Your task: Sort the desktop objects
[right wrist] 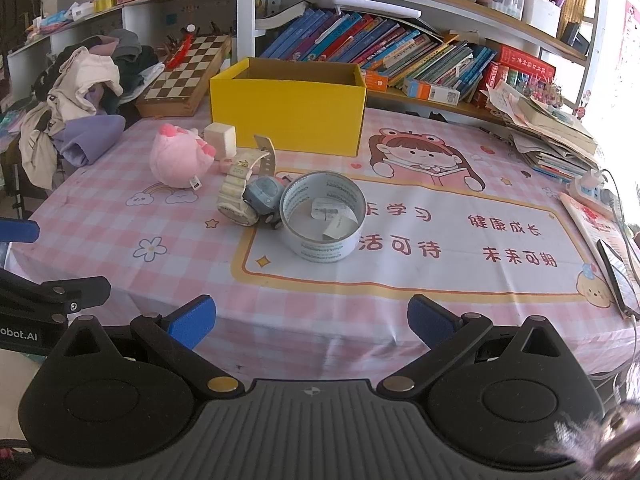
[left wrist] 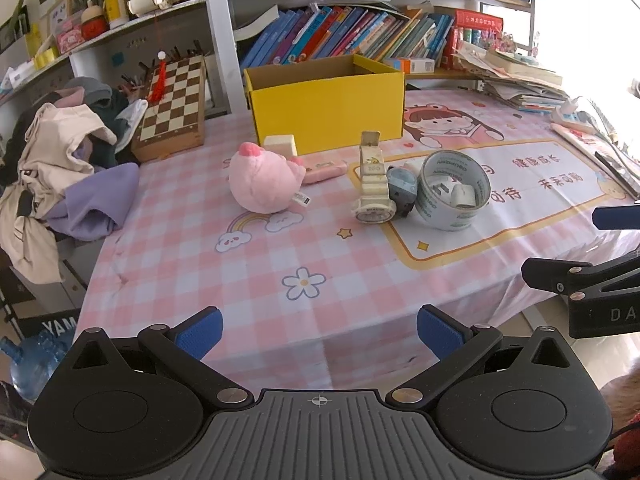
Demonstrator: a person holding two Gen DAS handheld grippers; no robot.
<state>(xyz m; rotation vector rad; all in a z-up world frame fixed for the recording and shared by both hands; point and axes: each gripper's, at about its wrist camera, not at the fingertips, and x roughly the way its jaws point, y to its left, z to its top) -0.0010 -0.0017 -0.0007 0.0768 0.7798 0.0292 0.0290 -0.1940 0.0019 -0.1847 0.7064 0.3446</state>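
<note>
A: Both grippers, left (left wrist: 319, 334) and right (right wrist: 311, 322), jaws wide apart, empty. Watch (left wrist: 371, 192), plush (left wrist: 264, 180) before yellow box (left wrist: 326, 110).
B: Only right view shows tape roll (right wrist: 323, 216) lettering; "obot.AI" too.

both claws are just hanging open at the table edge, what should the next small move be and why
Probably ease the right claw forward toward the tape roll: it is the nearest item, nothing is held, and the yellow box behind stands open. The left claw is open too.

Fuzzy plush pig (left wrist: 264, 182), glossy tape roll (left wrist: 454, 190), matt cardboard box (left wrist: 326, 110).
</note>
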